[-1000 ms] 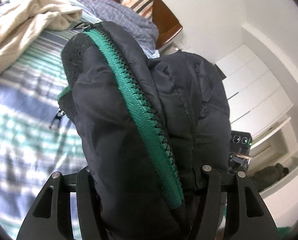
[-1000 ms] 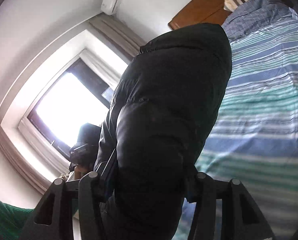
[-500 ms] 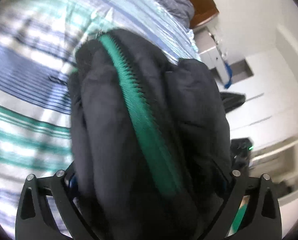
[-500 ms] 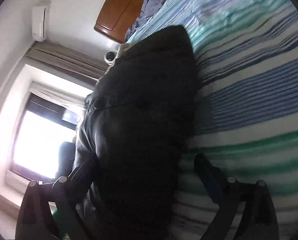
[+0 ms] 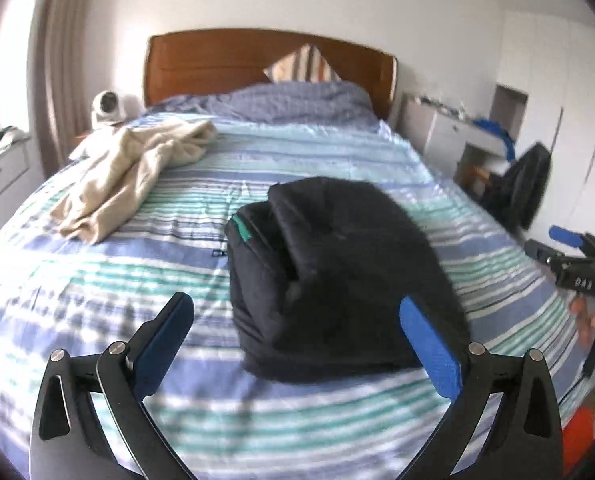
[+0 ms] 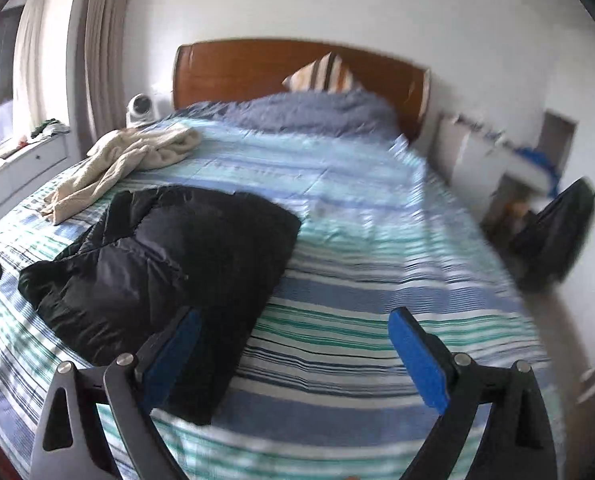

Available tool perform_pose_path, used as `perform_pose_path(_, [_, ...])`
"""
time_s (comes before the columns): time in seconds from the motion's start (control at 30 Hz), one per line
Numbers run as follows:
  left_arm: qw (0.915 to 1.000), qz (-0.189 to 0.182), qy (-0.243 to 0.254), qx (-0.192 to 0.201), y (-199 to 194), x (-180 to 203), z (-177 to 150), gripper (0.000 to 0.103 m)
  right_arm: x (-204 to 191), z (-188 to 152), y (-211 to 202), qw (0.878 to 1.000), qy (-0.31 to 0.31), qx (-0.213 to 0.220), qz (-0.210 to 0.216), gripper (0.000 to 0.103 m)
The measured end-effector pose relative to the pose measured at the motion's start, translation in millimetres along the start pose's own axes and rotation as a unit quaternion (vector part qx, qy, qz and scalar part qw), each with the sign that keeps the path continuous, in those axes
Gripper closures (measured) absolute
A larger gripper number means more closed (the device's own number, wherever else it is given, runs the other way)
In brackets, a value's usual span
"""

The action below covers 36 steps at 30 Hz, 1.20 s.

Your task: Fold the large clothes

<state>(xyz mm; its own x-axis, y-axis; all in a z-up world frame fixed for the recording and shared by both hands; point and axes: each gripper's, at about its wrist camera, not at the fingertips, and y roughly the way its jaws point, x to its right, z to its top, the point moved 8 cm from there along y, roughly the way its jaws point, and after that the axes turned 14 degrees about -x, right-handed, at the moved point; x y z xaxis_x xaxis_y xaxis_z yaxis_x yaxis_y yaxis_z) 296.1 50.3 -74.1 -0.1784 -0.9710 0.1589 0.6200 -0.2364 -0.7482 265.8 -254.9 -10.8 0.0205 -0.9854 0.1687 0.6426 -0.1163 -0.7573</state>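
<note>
A black puffer jacket (image 5: 337, 272) with a green zipper lies folded in a bundle on the striped bed (image 5: 97, 280). It also shows in the right wrist view (image 6: 169, 268), left of centre. My left gripper (image 5: 297, 320) is open and empty, pulled back just in front of the jacket. My right gripper (image 6: 293, 332) is open and empty, with its left finger near the jacket's near edge. The right gripper also shows at the right edge of the left wrist view (image 5: 577, 268).
A crumpled beige garment (image 5: 137, 172) lies at the far left of the bed. A blue duvet (image 5: 289, 100) and striped pillow (image 5: 303, 66) sit by the wooden headboard (image 5: 217, 60). A white desk (image 5: 457, 136) and dark chair (image 5: 525, 184) stand at the right.
Both grippers have let go of the jacket, opened and pulled back. The jacket, held up a second ago, now lies folded on the bed.
</note>
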Motion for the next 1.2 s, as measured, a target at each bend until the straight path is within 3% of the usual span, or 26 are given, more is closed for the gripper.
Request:
perform_pose_path(0.2, [0.9991, 0.001, -0.039, 0.018, -32.5, 27.0, -15.7, 0.001, 6.4, -12.8, -62.6, 0.998, 0.023, 0.045, -0.024, 0.006])
perform_pose_path(0.27, [0.9989, -0.002, -0.046, 0.014, -48.5, 32.1, -23.3, 0.001, 9.2, -18.9, -87.9, 0.995, 0.037, 0.080, -0.038, 0.006])
perform_pose_path(0.37, [0.9985, 0.028, -0.037, 0.028, -68.8, 40.1, -29.5, 0.000, 16.8, -29.8, -125.6, 0.987, 0.071, 0.133, -0.057, 0.003])
perform_pose_path(0.4, [0.9981, 0.037, -0.034, 0.034, -76.3, 43.0, -30.2, 0.000, 18.4, -32.9, -129.1, 0.986, 0.083, 0.133, -0.059, 0.000])
perform_pose_path(0.53, [0.9965, 0.056, -0.037, 0.049, -96.7, 54.7, -33.4, 0.000, 7.0, -41.3, -118.7, 0.995, 0.052, 0.060, -0.056, 0.000])
perform_pose_path(0.7, [0.9919, 0.097, -0.042, 0.070, -111.3, 61.4, -36.0, 0.000, -2.5, -49.7, -129.2, 0.997, 0.049, 0.048, -0.043, 0.000])
perform_pose_path(0.8, [0.9897, 0.124, -0.038, 0.060, -110.4, 65.1, -44.2, 0.000, -8.6, -56.8, -132.8, 0.997, 0.047, 0.033, -0.041, 0.000])
perform_pose_path(1.2, [0.9910, 0.133, -0.011, -0.013, -89.6, 77.0, -74.9, 0.000, -34.7, -85.1, -122.6, 0.999, 0.031, -0.009, -0.028, 0.000])
